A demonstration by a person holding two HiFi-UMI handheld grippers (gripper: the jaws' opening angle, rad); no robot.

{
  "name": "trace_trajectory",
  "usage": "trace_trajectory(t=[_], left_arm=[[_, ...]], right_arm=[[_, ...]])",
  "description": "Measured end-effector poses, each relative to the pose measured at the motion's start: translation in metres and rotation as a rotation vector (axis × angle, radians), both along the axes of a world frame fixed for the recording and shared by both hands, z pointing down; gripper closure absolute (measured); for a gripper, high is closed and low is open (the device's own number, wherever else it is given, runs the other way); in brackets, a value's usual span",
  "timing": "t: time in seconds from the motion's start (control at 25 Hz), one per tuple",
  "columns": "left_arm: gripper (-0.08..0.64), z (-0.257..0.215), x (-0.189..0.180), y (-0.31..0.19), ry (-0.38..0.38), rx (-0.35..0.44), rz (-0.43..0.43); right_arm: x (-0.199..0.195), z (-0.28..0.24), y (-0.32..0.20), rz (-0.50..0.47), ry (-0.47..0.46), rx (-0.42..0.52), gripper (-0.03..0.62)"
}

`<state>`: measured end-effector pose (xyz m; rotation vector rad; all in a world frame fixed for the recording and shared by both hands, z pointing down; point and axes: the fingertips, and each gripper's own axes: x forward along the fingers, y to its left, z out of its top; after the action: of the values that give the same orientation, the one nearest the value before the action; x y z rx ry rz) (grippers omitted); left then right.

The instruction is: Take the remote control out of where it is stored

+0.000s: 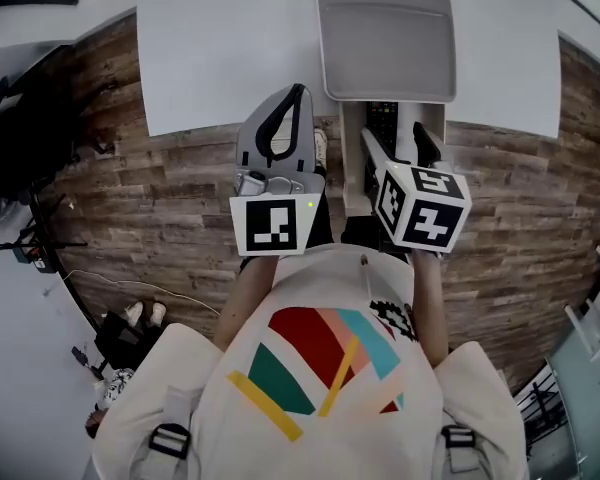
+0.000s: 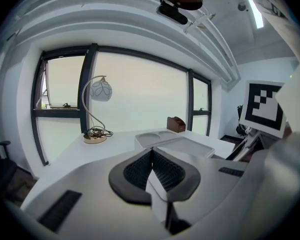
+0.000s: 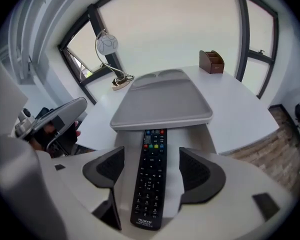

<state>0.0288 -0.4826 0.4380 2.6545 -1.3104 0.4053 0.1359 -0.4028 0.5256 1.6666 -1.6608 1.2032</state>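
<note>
A black remote control (image 3: 150,184) lies lengthwise in a white pulled-out drawer (image 3: 202,134), under the grey tray-shaped top (image 3: 162,104) of a desk unit. My right gripper (image 3: 152,170) is open, one dark pad on each side of the remote, and neither pad touches it. In the head view the remote (image 1: 382,118) shows between the right gripper's (image 1: 393,140) fingers, at the table's near edge. My left gripper (image 1: 295,93) hangs to the left of the drawer, shut with nothing in it. Its ribbed pads meet in the left gripper view (image 2: 152,151).
The white table (image 1: 230,48) runs along a wide window. On it stand a desk lamp (image 2: 95,114) with a coiled cable and a brown wooden holder (image 3: 211,62). Wood-plank floor (image 1: 160,198) lies beneath me, with cables and shoes at the left.
</note>
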Motion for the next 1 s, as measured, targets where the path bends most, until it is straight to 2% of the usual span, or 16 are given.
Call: trace_trajectory(t=[0.36,0.68,0.8,1.0], left_arm=[[0.551,0.024,0.000,-0.008,-0.025,-0.058,0.042],[0.551,0.029,0.003,-0.009,-0.033,-0.077,0.078],[0.551,0.031,0.003,-0.012,-0.030,-0.090,0.077],[0.551,0.030,0.002,-0.020,-0.019,-0.086,0.068]], right_arm=[[-0.004,0.034,0.003,0.004,0.086,-0.146,0.252],[-0.005,0.041,0.001,0.012,0.133,-0.178,0.253],[-0.006,0.045,0.001,-0.001,0.171,-0.200,0.284],[-0.010,0.045,0.002,-0.011,0.170,-0.209,0.342]])
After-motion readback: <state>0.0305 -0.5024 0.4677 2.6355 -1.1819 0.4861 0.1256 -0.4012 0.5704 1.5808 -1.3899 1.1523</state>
